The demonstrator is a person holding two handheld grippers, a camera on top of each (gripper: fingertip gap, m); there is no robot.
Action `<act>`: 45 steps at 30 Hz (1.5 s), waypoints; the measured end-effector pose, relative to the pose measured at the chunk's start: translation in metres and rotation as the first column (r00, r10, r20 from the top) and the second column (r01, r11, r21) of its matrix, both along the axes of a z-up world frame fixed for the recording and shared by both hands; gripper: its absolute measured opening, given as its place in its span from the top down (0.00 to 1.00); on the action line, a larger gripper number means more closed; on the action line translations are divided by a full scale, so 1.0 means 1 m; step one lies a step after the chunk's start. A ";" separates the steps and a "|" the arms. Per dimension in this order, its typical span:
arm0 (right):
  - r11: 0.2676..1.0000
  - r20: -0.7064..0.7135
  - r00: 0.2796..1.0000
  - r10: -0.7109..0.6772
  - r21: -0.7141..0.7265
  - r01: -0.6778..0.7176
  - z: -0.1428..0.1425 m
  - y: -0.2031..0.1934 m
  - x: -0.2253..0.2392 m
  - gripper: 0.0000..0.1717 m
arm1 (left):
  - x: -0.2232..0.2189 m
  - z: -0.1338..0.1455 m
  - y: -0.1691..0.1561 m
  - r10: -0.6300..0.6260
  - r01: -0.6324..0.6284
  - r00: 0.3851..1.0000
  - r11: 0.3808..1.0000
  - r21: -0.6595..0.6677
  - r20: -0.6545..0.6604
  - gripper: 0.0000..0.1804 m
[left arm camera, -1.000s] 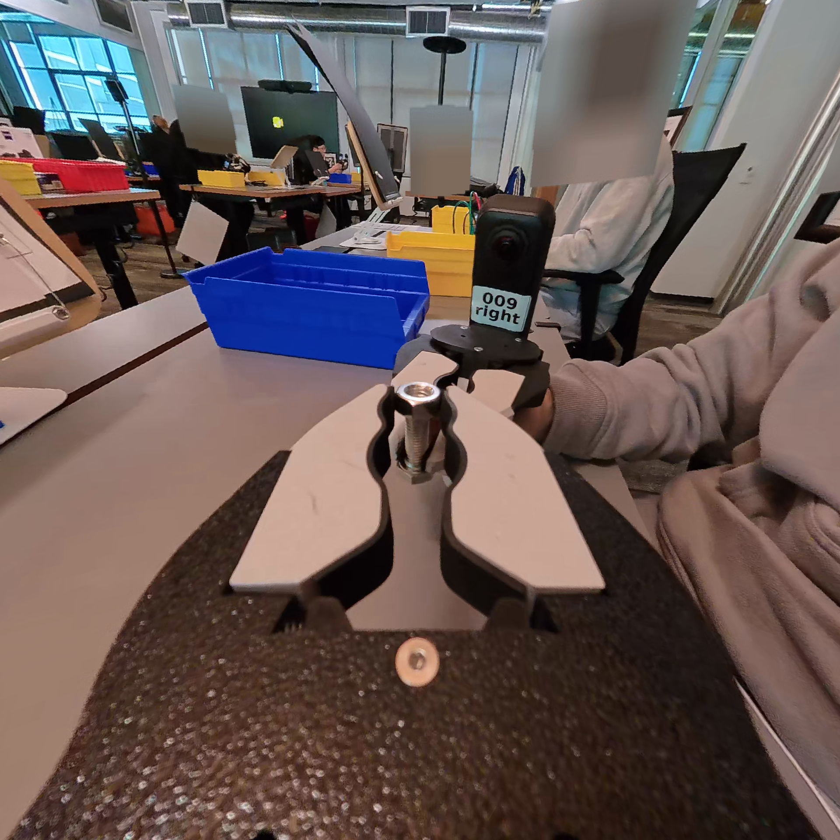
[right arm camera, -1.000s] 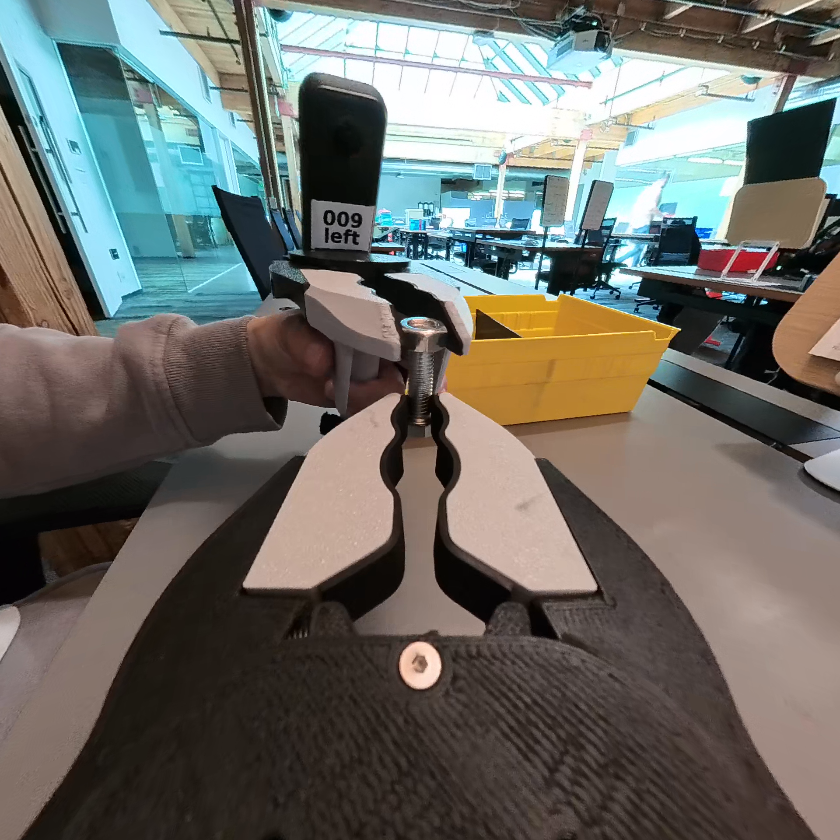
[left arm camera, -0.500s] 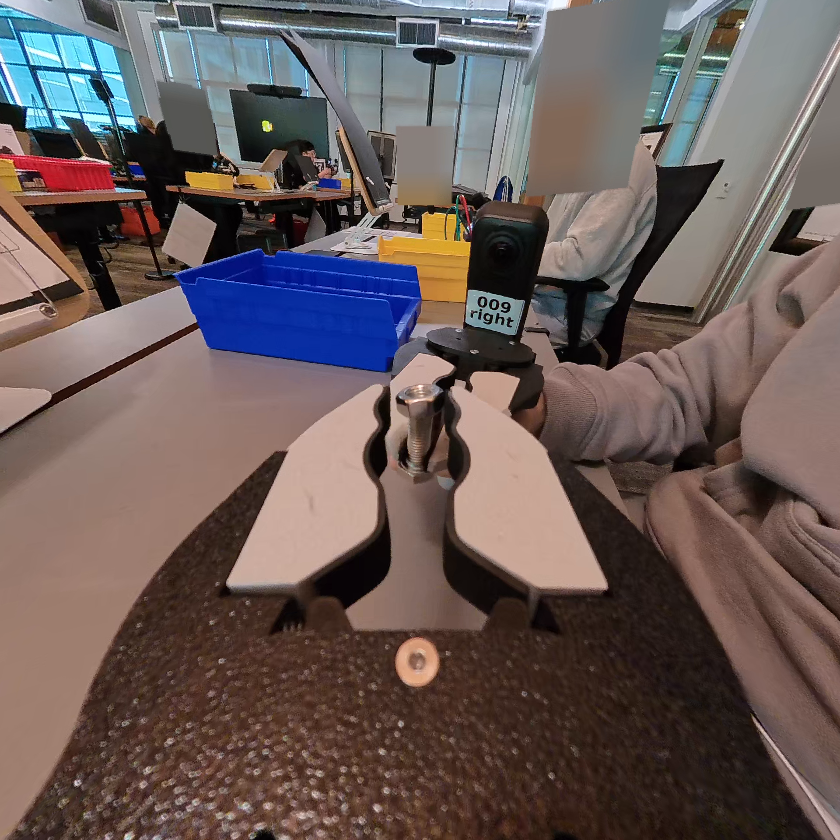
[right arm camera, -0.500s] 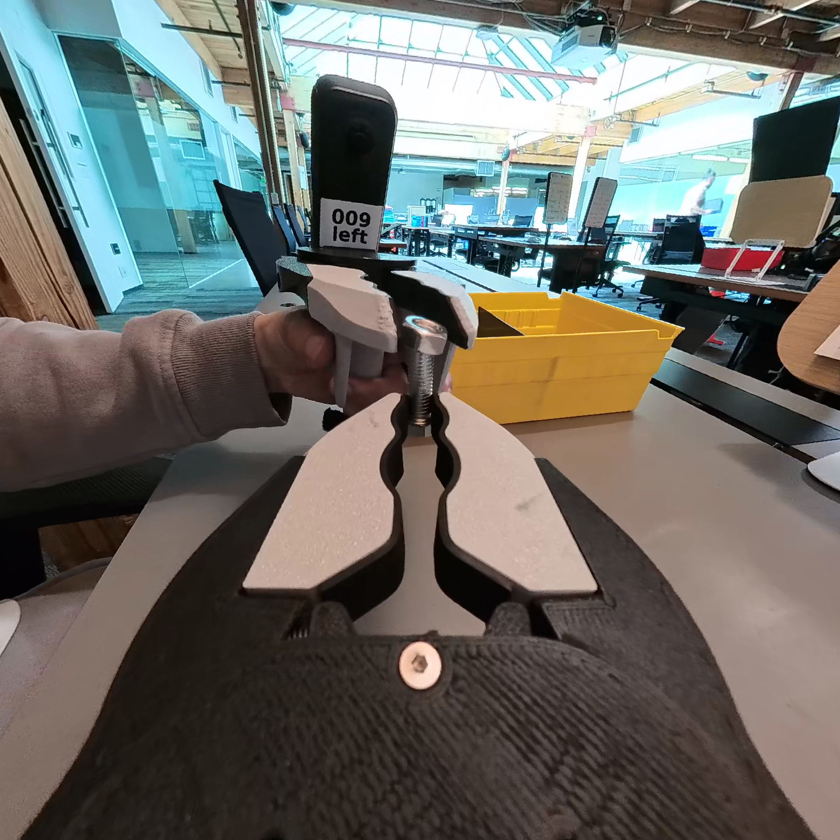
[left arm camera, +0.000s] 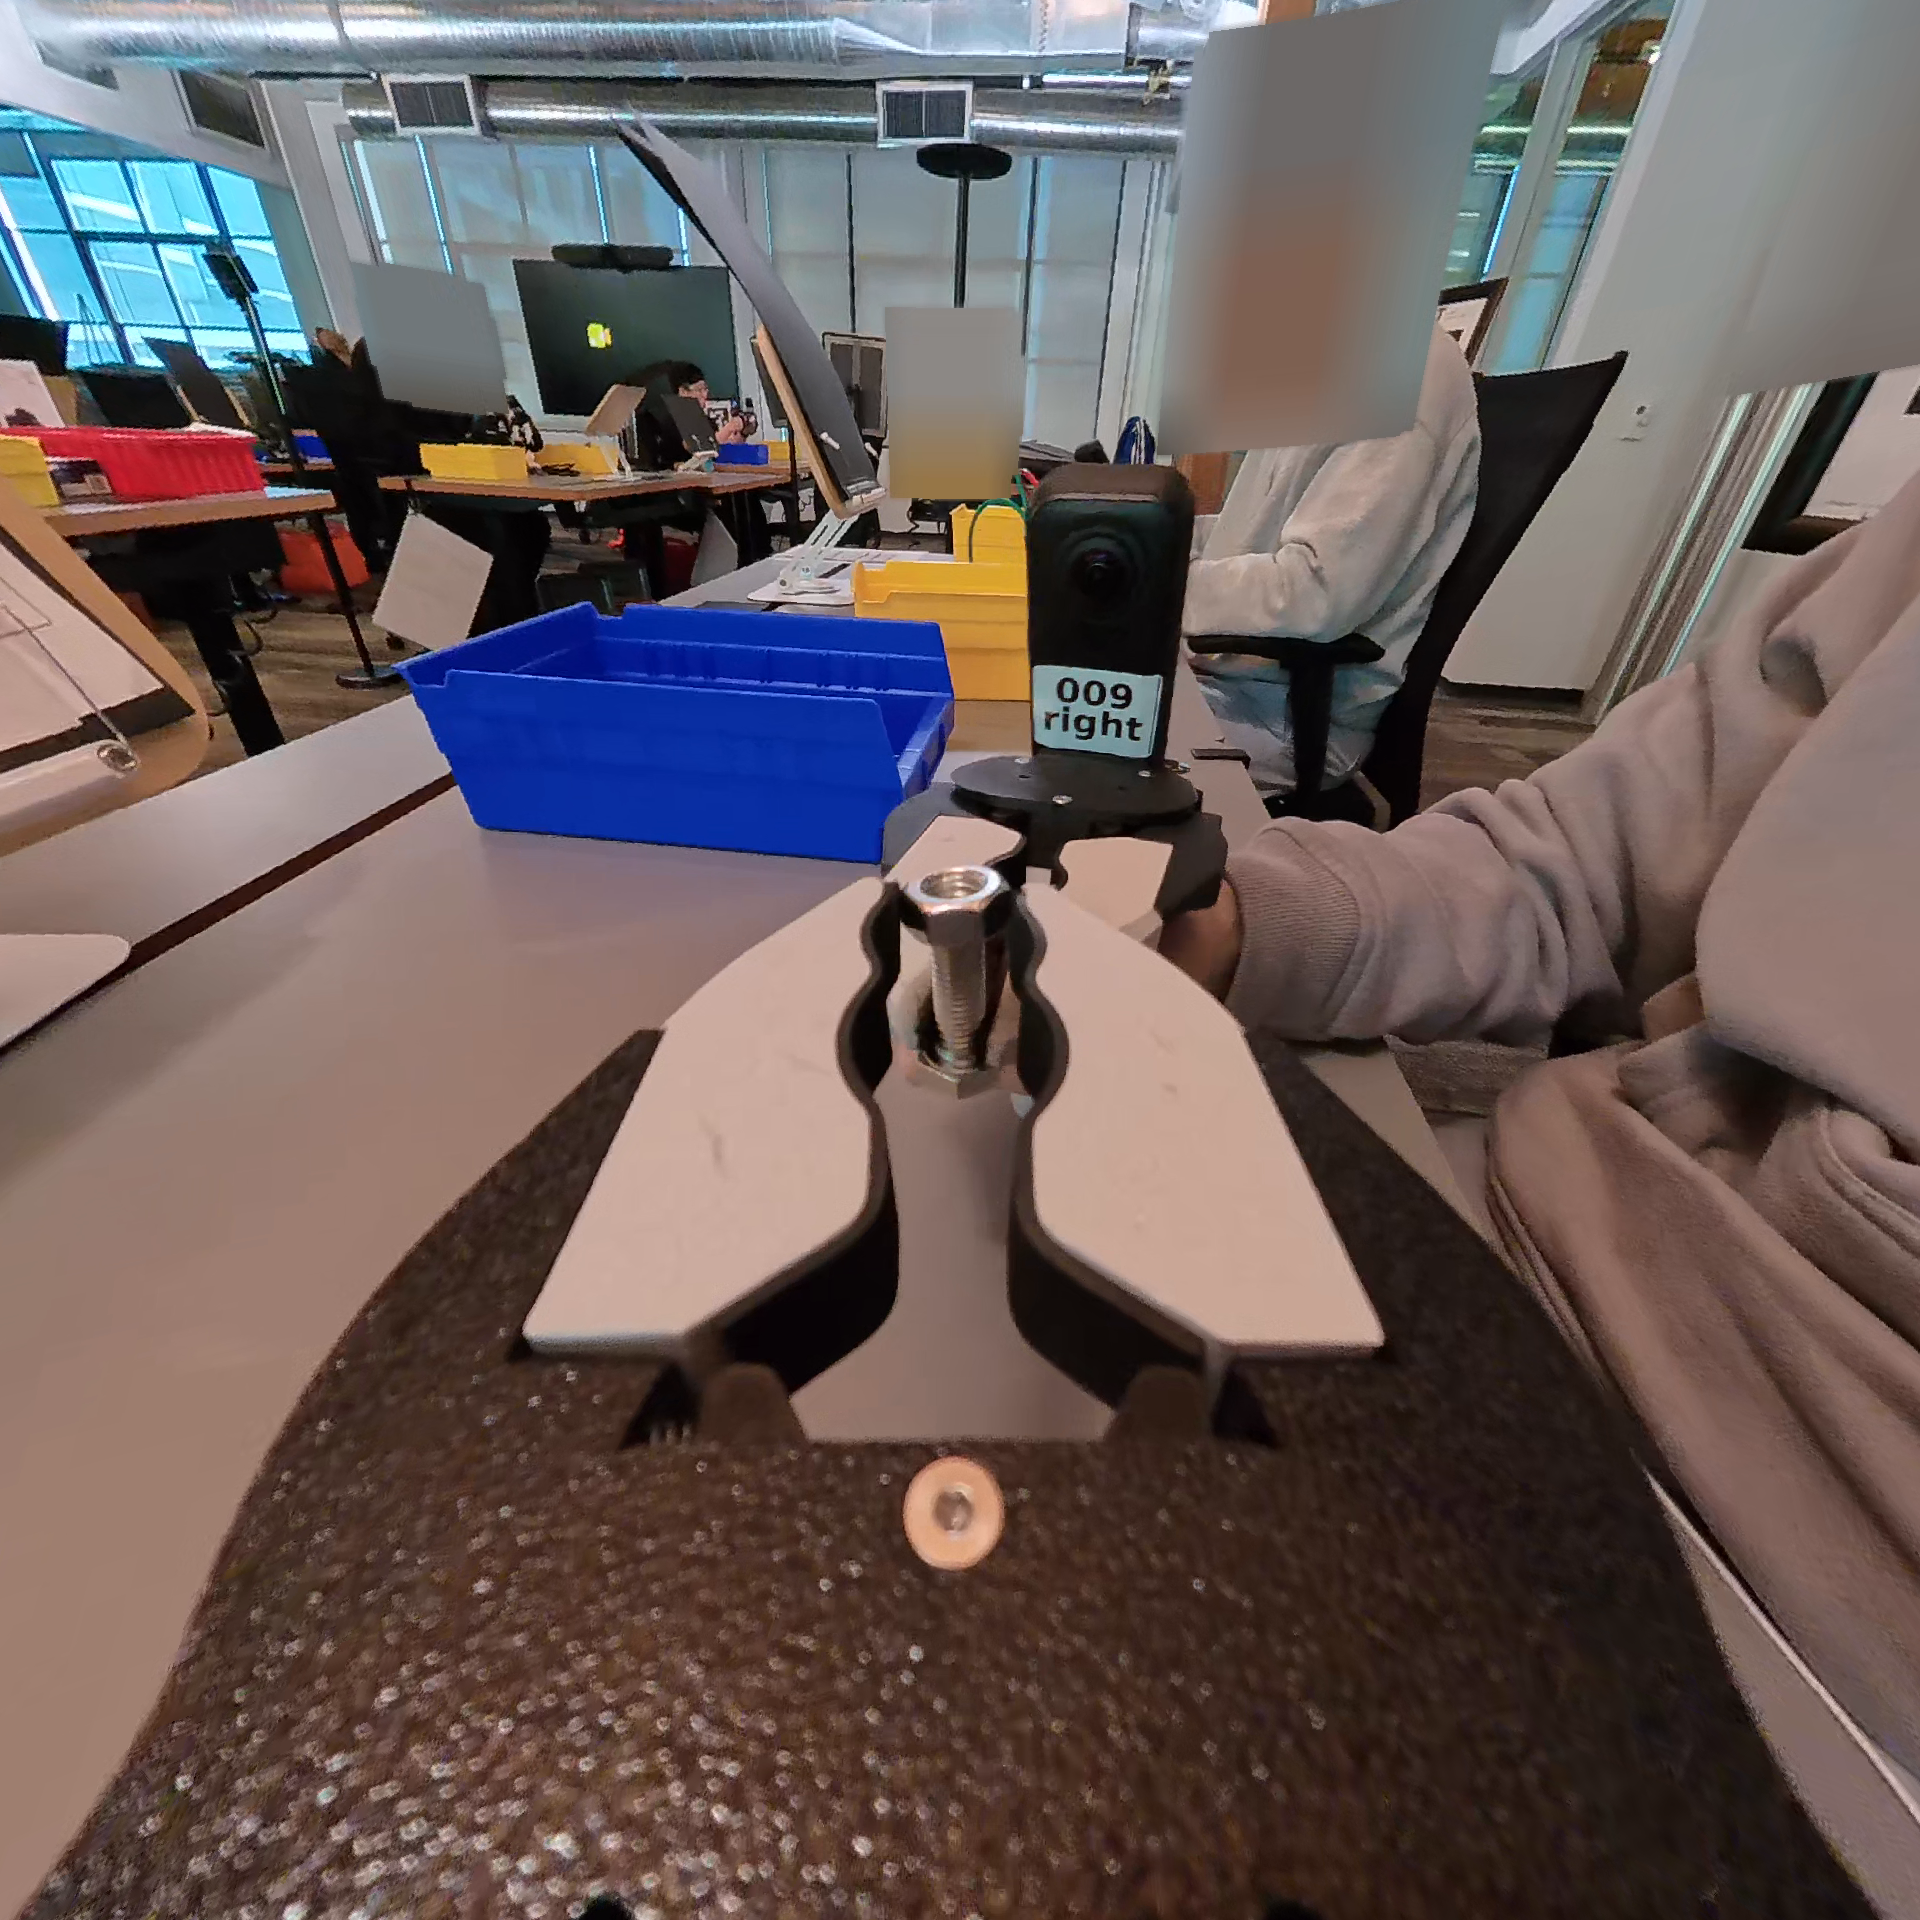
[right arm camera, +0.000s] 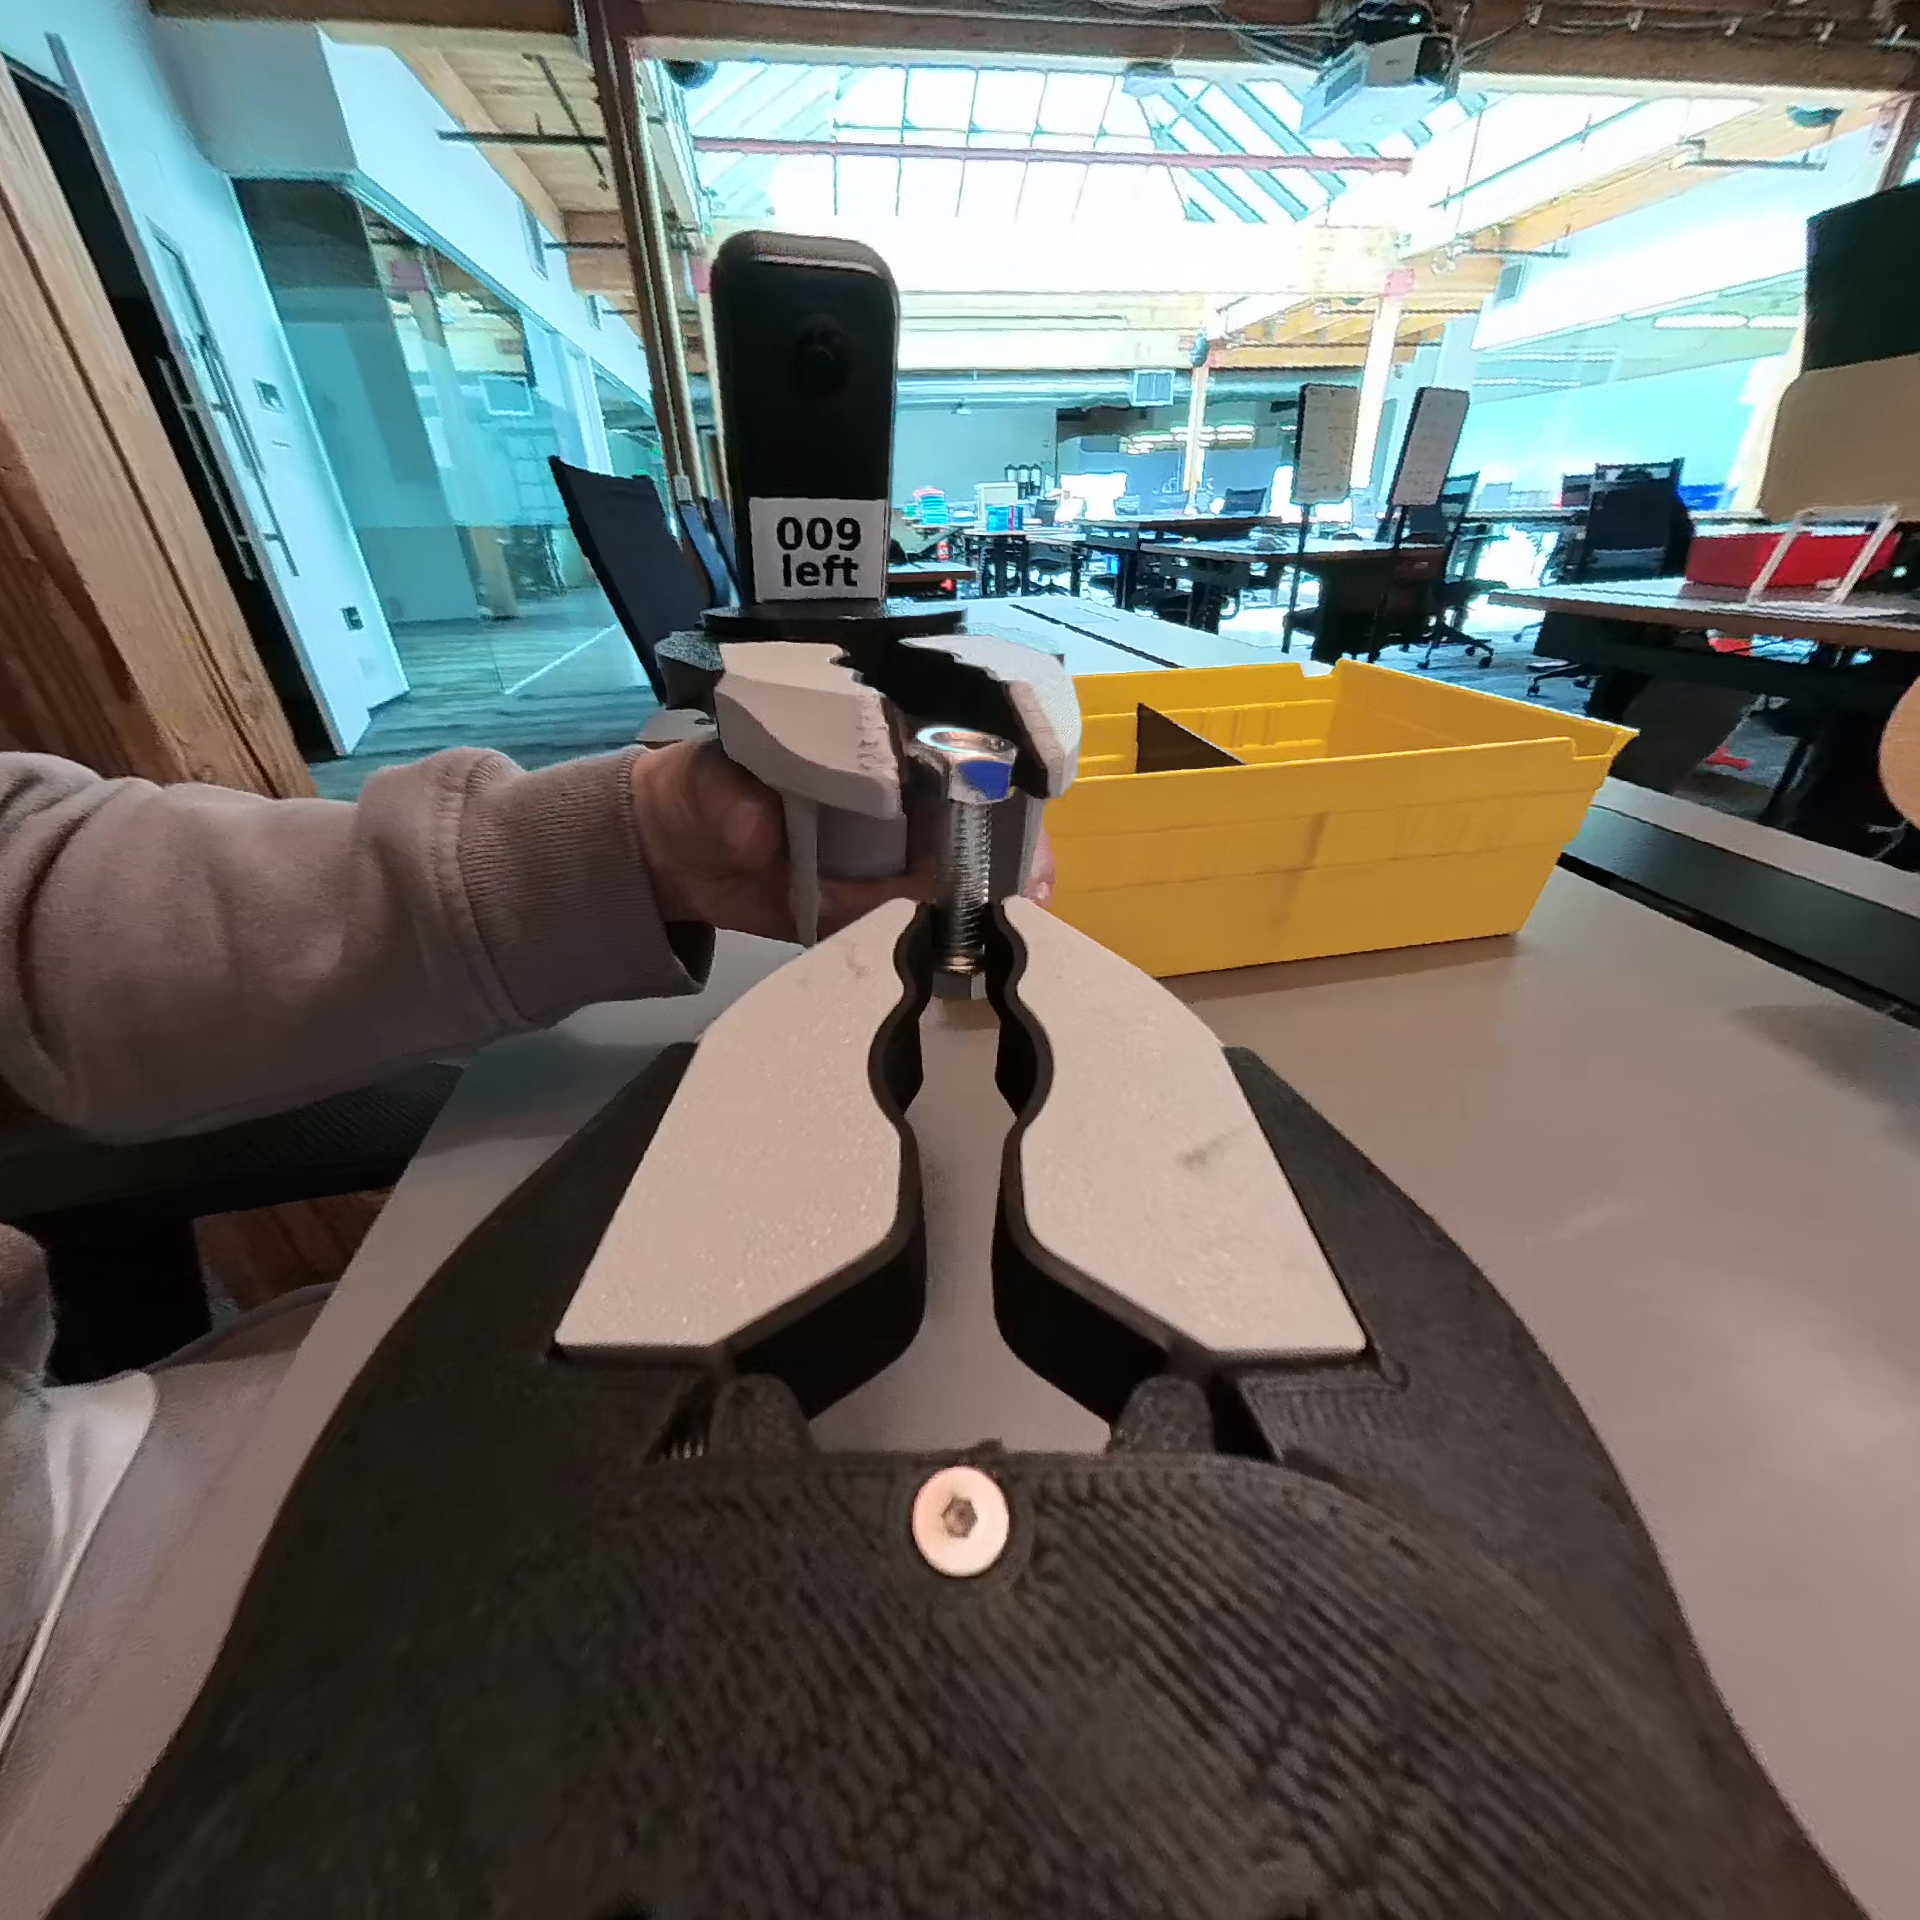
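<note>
Left wrist view: at 10 o'clock a blue bin (left arm camera: 675, 717) sits on the grey table (left arm camera: 312, 1039). At centre the left gripper (left arm camera: 951, 914) closes its fingertips around the hex nut (left arm camera: 951, 902) at the top of an upright steel bolt (left arm camera: 954, 997), whose head is down. At 1 o'clock the right gripper (left arm camera: 1023, 883) faces it, with a grey sleeve (left arm camera: 1507, 914) behind.

Right wrist view: at 9 o'clock a hand (right arm camera: 717, 831) holds the left gripper (right arm camera: 961, 753). At centre the right gripper (right arm camera: 961, 951) clamps the bolt's (right arm camera: 961, 883) lower threads just above its head. At 2 o'clock stands a yellow bin (right arm camera: 1351, 831).
</note>
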State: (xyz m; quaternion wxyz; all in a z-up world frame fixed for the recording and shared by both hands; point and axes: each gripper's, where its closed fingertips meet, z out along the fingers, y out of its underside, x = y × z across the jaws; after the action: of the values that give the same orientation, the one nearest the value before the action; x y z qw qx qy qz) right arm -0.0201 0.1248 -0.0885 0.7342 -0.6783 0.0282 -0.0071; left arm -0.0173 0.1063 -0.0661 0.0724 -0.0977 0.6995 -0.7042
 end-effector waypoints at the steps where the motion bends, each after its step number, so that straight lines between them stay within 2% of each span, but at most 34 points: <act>1: 1.000 -0.004 1.000 0.004 0.001 -0.004 0.000 0.000 0.000 0.95 | 0.000 0.000 0.000 -0.003 0.003 1.000 1.000 -0.001 0.006 0.90; 18: 1.000 -0.058 0.998 0.018 -0.015 -0.019 -0.004 0.001 0.001 0.95 | 0.003 -0.004 0.001 0.036 -0.039 0.996 0.998 0.039 0.083 0.90; 28: 1.000 -0.075 0.997 0.020 0.005 -0.019 -0.002 -0.001 0.003 0.95 | 0.005 -0.001 -0.001 0.051 -0.045 0.997 0.993 -0.112 0.053 0.90; 45: 0.999 -0.031 0.999 -0.013 -0.031 0.012 -0.006 0.000 0.005 0.95 | 0.007 -0.005 0.000 0.050 -0.049 0.998 0.999 -0.020 0.031 0.90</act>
State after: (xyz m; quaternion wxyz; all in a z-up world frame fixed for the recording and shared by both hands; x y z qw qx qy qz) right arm -0.0148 0.1250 -0.0946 0.7231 -0.6893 0.0441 -0.0015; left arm -0.0101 0.1065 -0.0709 0.0996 -0.1046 0.6890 -0.7102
